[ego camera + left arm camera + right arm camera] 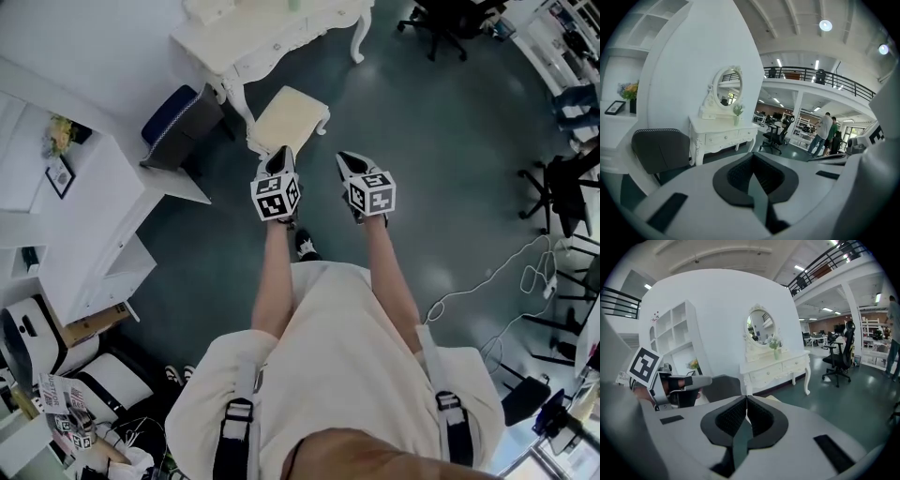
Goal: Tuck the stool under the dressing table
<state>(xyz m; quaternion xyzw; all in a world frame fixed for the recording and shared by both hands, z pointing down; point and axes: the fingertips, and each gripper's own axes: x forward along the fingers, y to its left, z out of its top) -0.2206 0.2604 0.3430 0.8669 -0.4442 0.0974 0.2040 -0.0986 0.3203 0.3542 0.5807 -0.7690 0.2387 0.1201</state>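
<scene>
Left tool (751,161): pads pressed together at the tips, nothing between them. Right tool (746,401): the same, empty. Both are held level and side by side, aimed ahead at the stool (291,114) and the bench (246,42) beyond. Judgement: jaws brought together suit a shove on the seat edge rather than a pinch.

The stool stands on the floor out in front of the bench, close to the bench leg at the head view's left. Its cushion is wholly clear of the top, so it is not tucked. A dark chair (176,124) sits just beside that leg and may crowd the path.

Only the head view gives the layout. There the left tool's tip overlaps the stool's near edge; touching or above, cannot tell. The gripper views lose the stool behind the tool bodies. They add an oval mirror (727,86), a small vase (737,115), drawer fronts and open leg space beneath. The right gripper view also shows the left tool alongside.
</scene>
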